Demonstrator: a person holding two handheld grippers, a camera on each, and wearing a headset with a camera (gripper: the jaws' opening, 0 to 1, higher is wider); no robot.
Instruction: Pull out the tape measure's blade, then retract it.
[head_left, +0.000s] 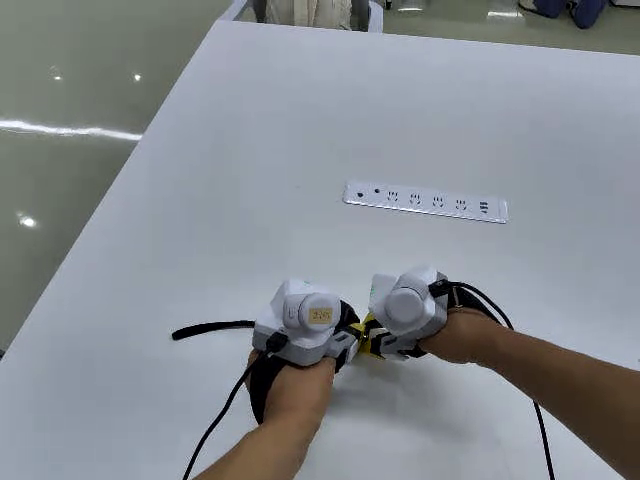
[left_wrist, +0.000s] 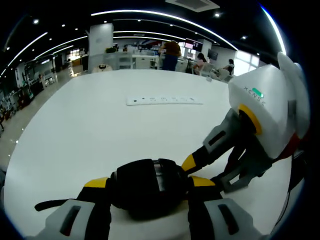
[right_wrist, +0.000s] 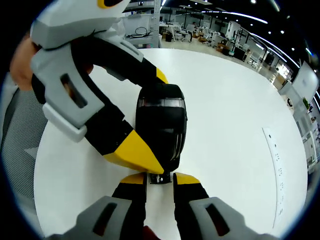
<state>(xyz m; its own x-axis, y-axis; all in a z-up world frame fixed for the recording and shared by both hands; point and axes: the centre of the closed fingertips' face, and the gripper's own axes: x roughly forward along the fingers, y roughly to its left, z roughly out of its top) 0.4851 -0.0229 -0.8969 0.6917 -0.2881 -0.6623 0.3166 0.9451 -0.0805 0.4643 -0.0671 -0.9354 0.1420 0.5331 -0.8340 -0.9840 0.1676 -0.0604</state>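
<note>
Both jaws of the left gripper (left_wrist: 150, 182) are pressed onto the black tape measure (left_wrist: 144, 190), which is sat on the white table (head_left: 300, 130) close in front of the person. Its blade hook (right_wrist: 160, 178) is pinched by the right gripper (right_wrist: 160, 181), jaws nearly together. A power strip (head_left: 425, 201) is laid further back, well apart.

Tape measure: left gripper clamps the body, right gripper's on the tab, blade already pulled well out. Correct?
Not quite. The blade is not pulled out: the right gripper view shows the tab right at the case of the tape measure, between the fingers of the right gripper. The left gripper does clamp the body.
</note>
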